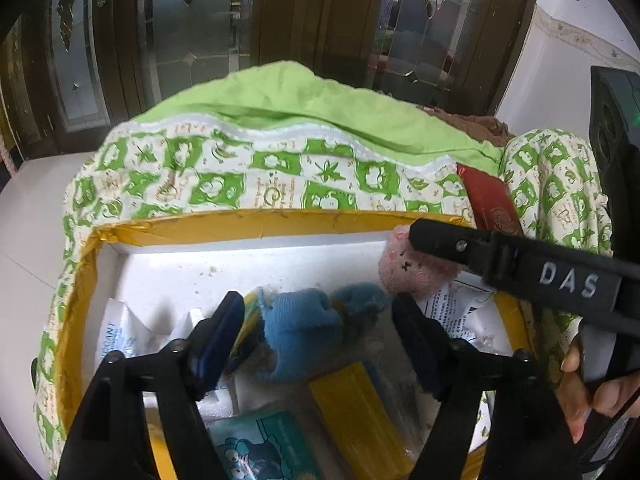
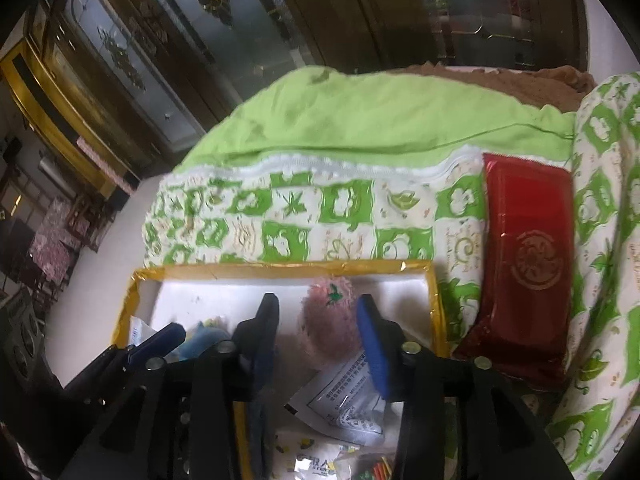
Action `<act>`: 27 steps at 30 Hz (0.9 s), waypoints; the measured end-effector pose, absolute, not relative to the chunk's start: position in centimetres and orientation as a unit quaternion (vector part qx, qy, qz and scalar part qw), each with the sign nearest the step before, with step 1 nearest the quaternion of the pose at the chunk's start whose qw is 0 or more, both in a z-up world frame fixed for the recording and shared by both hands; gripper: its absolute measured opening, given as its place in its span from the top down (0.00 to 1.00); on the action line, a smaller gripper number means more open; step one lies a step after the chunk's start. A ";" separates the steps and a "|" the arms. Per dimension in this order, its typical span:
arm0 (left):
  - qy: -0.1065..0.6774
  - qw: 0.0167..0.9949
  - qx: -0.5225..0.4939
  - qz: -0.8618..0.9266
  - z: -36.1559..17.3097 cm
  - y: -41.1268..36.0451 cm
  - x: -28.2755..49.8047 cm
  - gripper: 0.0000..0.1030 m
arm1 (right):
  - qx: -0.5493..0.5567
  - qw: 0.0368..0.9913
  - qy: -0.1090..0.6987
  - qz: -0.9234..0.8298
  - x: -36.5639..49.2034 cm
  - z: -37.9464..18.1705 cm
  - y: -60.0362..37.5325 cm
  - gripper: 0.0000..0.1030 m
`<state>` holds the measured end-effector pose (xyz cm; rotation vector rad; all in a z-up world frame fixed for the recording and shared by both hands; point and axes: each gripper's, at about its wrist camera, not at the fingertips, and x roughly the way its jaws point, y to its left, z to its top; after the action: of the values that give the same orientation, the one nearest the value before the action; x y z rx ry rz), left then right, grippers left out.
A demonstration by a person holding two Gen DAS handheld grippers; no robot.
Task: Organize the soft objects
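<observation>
Fingers of the left gripper (image 1: 318, 320) stand wide apart over the yellow-rimmed box (image 1: 280, 226), straddling a blue sock (image 1: 296, 332) without pressing it. The right gripper (image 2: 318, 334) is likewise spread, its pads either side of a pink plush toy (image 2: 330, 328); whether they touch the toy cannot be told.

Only the left wrist view shows the sock whole — it lies on the packets in the box, its long axis running from near the left pad toward the plush, its open cuff toward the camera. There the plush (image 1: 416, 268) sits against the box's far right corner, partly behind the right gripper's finger (image 1: 452, 242).

Only the right wrist view gives the red packet (image 2: 524, 256) in full, lengthwise on the green patterned quilt (image 2: 304, 216) beside the box (image 2: 280, 270).
</observation>
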<state>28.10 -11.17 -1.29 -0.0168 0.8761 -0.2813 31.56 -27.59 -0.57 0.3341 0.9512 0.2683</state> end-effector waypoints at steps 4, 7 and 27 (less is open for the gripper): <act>0.413 0.901 -0.010 -0.134 -0.3 -10.8 26.9 0.23 | 0.168 0.877 0.433 0.125 30.2 0.6 -28.3 0.42; 0.405 0.904 -0.017 -0.133 0.3 -10.3 25.6 0.21 | 0.167 0.881 0.424 0.125 28.7 0.9 -28.6 0.36; 0.370 0.926 -0.020 -0.075 0.6 -5.3 11.9 0.10 | 0.106 0.908 0.391 0.110 15.7 2.7 -26.6 0.06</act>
<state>11.88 -5.26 0.60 -0.0410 0.7587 -0.1536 15.74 -26.55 2.70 0.2184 0.8066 0.2260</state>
